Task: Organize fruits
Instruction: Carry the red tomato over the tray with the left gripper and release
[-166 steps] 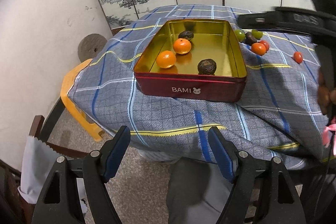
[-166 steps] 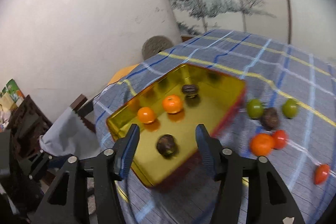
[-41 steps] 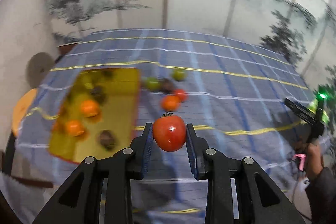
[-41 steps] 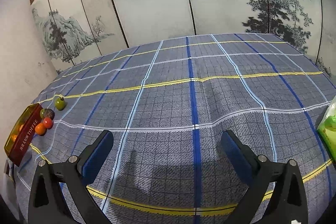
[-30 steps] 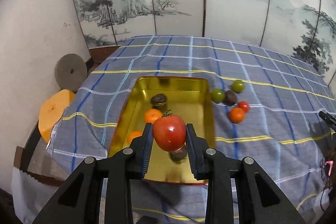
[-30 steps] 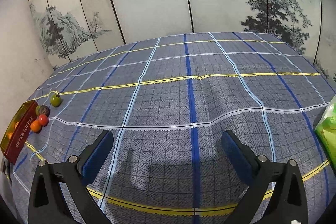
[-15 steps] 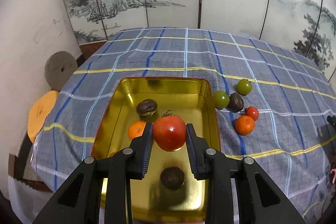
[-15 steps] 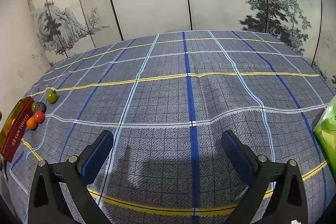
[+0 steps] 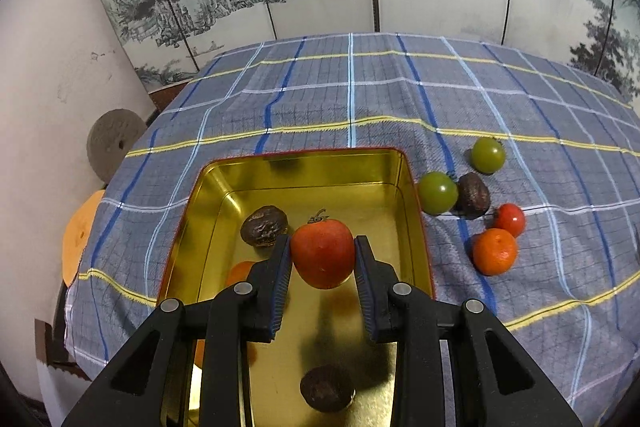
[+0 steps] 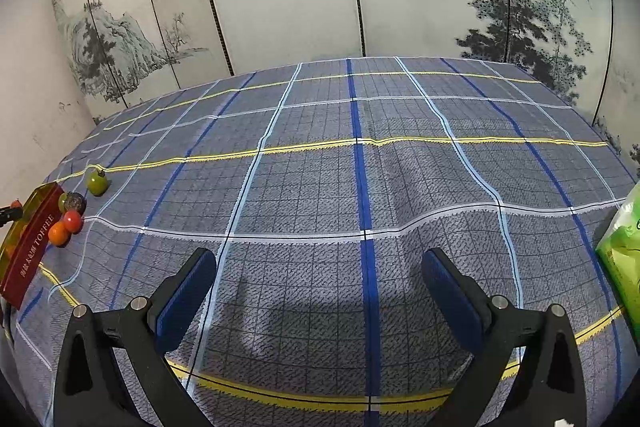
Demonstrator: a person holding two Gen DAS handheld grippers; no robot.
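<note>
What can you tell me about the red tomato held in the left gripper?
The red tomato is round, smooth and slightly glossy, with a small dried green stem on top. The left gripper is shut on it, one blue pad pressing each side. It hangs upright above the open gold tin box, over the bare floor, touching no other fruit.

Left wrist view looks down, close over the tin (image 9: pixel 416 211). Right wrist view faces across the cloth (image 10: pixel 360 187); both share the tin (image 10: pixel 28 247).
</note>
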